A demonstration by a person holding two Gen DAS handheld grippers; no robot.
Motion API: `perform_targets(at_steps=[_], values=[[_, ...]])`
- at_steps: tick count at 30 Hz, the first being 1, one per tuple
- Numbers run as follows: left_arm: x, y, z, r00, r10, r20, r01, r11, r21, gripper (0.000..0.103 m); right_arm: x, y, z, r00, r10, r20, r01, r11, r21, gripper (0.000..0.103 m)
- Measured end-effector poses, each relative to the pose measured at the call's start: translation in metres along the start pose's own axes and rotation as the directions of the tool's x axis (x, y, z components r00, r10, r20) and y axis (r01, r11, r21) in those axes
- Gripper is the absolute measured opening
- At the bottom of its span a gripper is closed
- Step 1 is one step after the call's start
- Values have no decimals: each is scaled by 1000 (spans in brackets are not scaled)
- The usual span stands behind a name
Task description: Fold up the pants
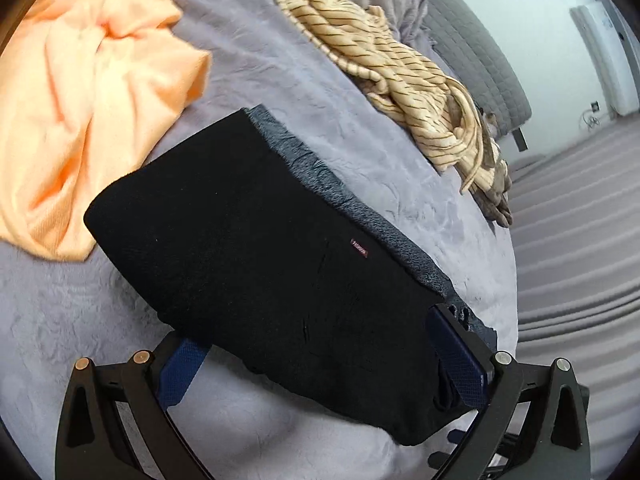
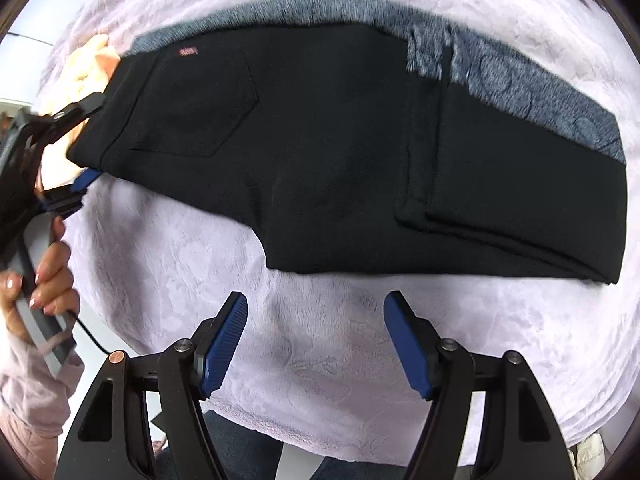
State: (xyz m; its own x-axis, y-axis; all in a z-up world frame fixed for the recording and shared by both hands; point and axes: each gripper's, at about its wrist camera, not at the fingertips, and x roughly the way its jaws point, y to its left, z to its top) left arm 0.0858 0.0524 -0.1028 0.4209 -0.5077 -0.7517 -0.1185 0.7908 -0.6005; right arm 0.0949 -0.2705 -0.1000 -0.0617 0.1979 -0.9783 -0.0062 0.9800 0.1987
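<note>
Black pants (image 2: 328, 152), already folded lengthwise with legs doubled back, are lying on a lilac blanket (image 2: 320, 340). The left gripper (image 1: 320, 356) is straddling the waist end at 9 o'clock, grip unclear; the right gripper (image 2: 316, 340) is hovering wide open, empty, at 6 o'clock. Next is likely 1 final fold. No containers are showing.
</note>
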Motion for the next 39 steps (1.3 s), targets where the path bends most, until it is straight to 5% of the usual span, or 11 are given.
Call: perform_targets(at_steps=[4, 8, 11, 15, 18, 20, 26, 32, 33, 34, 39], values=[[31, 19, 7, 994, 89, -62, -94, 992, -87, 103, -16, -8, 13, 999, 6, 51, -7, 1000, 17, 75], [42, 38, 7, 967, 241, -79, -250, 960, -125, 64, -42, -8, 41, 993, 27, 115, -26, 1000, -11, 75], [40, 18, 5, 947, 322, -10, -322, 947, 5, 51, -60, 2, 72, 987, 55, 150, -44, 996, -78, 75], [47, -48, -24, 835, 510, 204, -547, 734, 402, 45, -85, 31, 122, 979, 117, 167, -89, 982, -166, 75], [62, -69, -45, 786, 546, 291, -606, 588, 535, 45, -98, 72, 163, 974, 205, 100, -175, 952, -250, 75], [67, -72, -51, 772, 551, 315, -619, 544, 567, 45, -88, 110, 176, 972, 236, 12, -222, 927, -304, 76], [61, -65, -51, 781, 536, 319, -610, 548, 573, 45, -49, 213, 198, 969, 182, -168, -240, 859, -452, 76], [62, -67, -48, 786, 533, 314, -605, 558, 568, 45, 21, 253, 192, 947, 12, -320, -171, 863, -474, 73], [62, -68, -47, 790, 532, 305, -599, 564, 568, 45, 29, 250, 191, 946, -18, -324, -145, 868, -475, 61], [55, -70, -51, 794, 518, 317, -595, 561, 575, 45, 31, 244, 190, 947, -24, -320, -137, 871, -471, 23], [31, -118, -61, 820, 424, 384, -569, 528, 630, 45, -15, 196, 193, 956, 168, -242, -256, 880, -399, 18]])
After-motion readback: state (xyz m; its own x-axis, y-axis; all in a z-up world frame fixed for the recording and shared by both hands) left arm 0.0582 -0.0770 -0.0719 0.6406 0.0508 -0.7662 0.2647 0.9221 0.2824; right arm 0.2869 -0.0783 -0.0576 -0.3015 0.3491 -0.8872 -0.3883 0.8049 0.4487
